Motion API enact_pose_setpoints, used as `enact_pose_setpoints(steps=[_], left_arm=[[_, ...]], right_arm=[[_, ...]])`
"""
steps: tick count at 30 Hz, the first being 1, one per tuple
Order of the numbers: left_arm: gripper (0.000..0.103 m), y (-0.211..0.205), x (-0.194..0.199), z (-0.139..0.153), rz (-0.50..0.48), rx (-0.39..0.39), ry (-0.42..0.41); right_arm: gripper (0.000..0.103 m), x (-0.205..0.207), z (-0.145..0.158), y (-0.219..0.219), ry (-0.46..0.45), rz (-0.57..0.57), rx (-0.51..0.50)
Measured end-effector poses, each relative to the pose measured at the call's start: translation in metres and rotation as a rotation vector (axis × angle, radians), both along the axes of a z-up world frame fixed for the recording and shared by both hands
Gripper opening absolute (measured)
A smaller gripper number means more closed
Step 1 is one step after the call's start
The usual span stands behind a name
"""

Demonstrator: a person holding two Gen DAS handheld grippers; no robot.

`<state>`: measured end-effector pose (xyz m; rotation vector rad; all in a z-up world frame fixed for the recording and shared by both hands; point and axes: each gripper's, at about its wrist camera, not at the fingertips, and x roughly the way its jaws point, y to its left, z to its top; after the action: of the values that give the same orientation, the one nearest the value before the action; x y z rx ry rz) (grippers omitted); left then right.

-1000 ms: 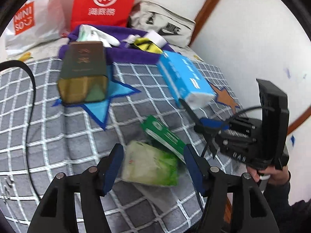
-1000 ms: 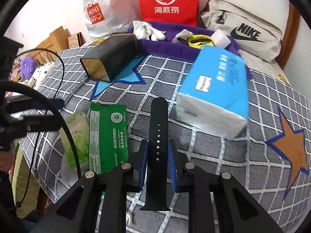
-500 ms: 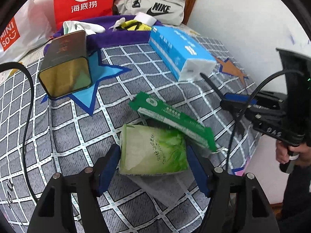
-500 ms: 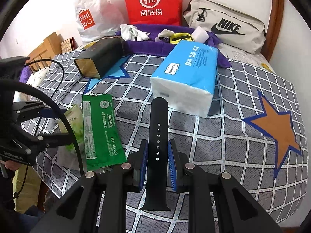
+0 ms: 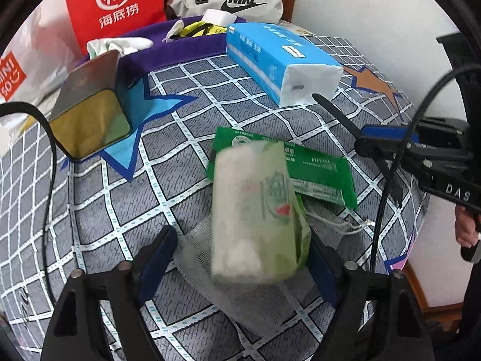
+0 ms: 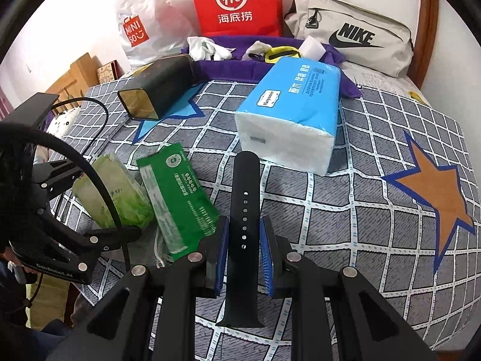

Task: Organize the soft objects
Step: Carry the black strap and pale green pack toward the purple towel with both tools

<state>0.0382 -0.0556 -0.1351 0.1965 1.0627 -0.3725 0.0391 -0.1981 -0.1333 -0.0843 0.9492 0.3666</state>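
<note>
A pale green tissue pack (image 5: 255, 210) shows blurred and tilted on end between the fingers of my left gripper (image 5: 239, 261). The jaws are opening, and the left pad (image 5: 156, 255) stands clear of the pack. Under it lies a grey mesh drawstring bag (image 5: 204, 273). A flat green packet (image 5: 318, 174) lies just beyond, partly under the pack. My right gripper (image 6: 245, 240) is shut on a black watch strap (image 6: 245, 180), which sticks out over the checked bedcover (image 6: 360, 210). In the right wrist view the left gripper (image 6: 90, 201) is at the left, around the pack (image 6: 126, 198).
A blue tissue pack (image 6: 294, 111) lies ahead of the strap. A dark box (image 6: 159, 87) lies on its side to the left. Behind them are a purple cloth (image 6: 234, 66) with gloves, a red bag (image 6: 237, 3) and a grey pouch (image 6: 354, 33). The bed's edge is near the left gripper.
The left jaws have spread wider. The green pack has swung from lying crosswise to standing lengthwise between them, now blurred. The left gripper came lower. The right gripper keeps the strap.
</note>
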Motion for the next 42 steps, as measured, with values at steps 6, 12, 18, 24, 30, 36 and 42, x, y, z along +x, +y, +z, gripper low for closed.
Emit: enact_pose_setpoints(steps=[6, 12, 18, 24, 30, 36, 42], left_arm=[[0.057, 0.01, -0.001, 0.013, 0.014, -0.027, -0.035], [0.047, 0.024, 0.002, 0.021, 0.024, -0.043, -0.068], [0.041, 0.043, 0.008, 0.029, 0.068, -0.089, -0.083], [0.041, 0.056, 0.014, 0.037, 0.109, -0.119, -0.088], [0.041, 0.067, 0.023, 0.048, 0.152, -0.135, -0.101], [0.041, 0.073, 0.032, 0.057, 0.175, -0.16, -0.109], [0.041, 0.077, 0.042, 0.073, 0.176, -0.178, -0.137]], right_arm=[[0.021, 0.003, 0.0, -0.001, 0.004, -0.002, -0.003], [0.021, 0.005, -0.002, 0.002, 0.011, 0.002, -0.01], [0.021, 0.006, 0.001, 0.006, 0.009, 0.009, -0.012], [0.021, 0.007, 0.009, 0.009, 0.001, 0.021, 0.004], [0.021, 0.01, 0.02, 0.013, -0.015, 0.041, 0.008], [0.021, 0.016, 0.033, 0.017, -0.037, 0.046, 0.019], [0.021, 0.026, 0.048, 0.022, -0.064, 0.059, 0.026]])
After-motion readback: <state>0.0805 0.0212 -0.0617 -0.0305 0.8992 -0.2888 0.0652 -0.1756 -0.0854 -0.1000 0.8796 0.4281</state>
